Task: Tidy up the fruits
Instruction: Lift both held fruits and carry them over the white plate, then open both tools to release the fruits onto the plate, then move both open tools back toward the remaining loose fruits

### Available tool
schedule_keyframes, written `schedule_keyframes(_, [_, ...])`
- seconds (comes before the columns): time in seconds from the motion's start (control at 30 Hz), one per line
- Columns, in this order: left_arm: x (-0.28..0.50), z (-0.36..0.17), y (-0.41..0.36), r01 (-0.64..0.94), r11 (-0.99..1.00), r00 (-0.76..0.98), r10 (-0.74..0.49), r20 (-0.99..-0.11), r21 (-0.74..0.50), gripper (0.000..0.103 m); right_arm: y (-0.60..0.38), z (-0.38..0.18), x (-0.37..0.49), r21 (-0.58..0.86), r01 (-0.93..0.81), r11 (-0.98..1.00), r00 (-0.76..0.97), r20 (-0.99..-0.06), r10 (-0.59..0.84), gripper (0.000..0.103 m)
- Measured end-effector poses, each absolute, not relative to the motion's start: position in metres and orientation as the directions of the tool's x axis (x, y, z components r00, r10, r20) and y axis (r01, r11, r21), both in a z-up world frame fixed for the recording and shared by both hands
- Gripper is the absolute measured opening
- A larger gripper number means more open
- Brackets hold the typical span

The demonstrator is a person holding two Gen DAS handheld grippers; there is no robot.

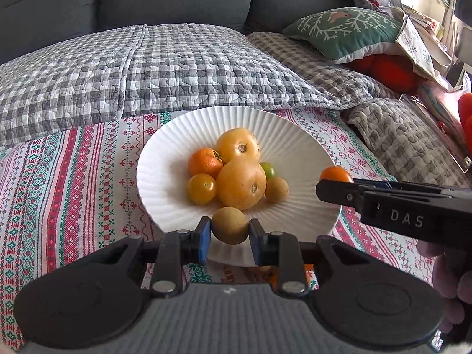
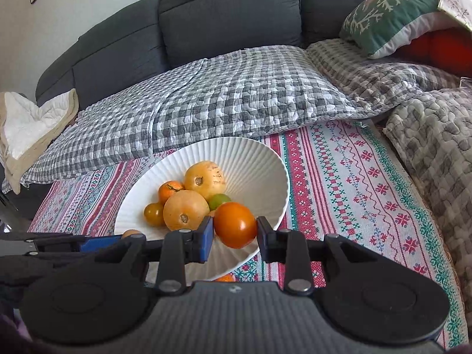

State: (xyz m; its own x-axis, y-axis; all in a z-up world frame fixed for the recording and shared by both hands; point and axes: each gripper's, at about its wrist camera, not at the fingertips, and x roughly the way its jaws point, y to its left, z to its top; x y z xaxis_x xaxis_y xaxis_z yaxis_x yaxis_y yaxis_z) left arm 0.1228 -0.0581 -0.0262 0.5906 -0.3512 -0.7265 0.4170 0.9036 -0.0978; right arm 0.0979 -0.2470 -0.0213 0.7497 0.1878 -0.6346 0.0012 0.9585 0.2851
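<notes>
A white ribbed bowl point(image 1: 301, 147) point(image 2: 259, 165) stands on a patterned cloth and holds several yellow, orange and green fruits, among them two large yellow ones point(image 1: 241, 184). My left gripper point(image 1: 230, 237) is shut on a small brown round fruit point(image 1: 230, 225) over the bowl's near rim. My right gripper point(image 2: 235, 236) is shut on an orange tomato point(image 2: 235, 224) over the bowl's near right rim. In the left wrist view it comes in from the right point(image 1: 333, 187) with the tomato point(image 1: 336, 174).
A grey checked quilt point(image 1: 147, 67) covers the sofa behind the bowl. A green cushion point(image 1: 345, 29) lies at the back right. Part of an orange fruit point(image 2: 224, 278) shows on the cloth below my right gripper. A beige blanket point(image 2: 32, 124) lies at the far left.
</notes>
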Motion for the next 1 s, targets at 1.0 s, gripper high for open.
schedule_keyframes(1.0, [0.097, -0.009, -0.050, 0.428, 0.902, 0.619, -0.339, -0.708, -0.057, 0.053, -0.257, 0.000, 0.072, 0.285, -0.001, 0.958, 0.764, -0.618, 0.184, 0.063])
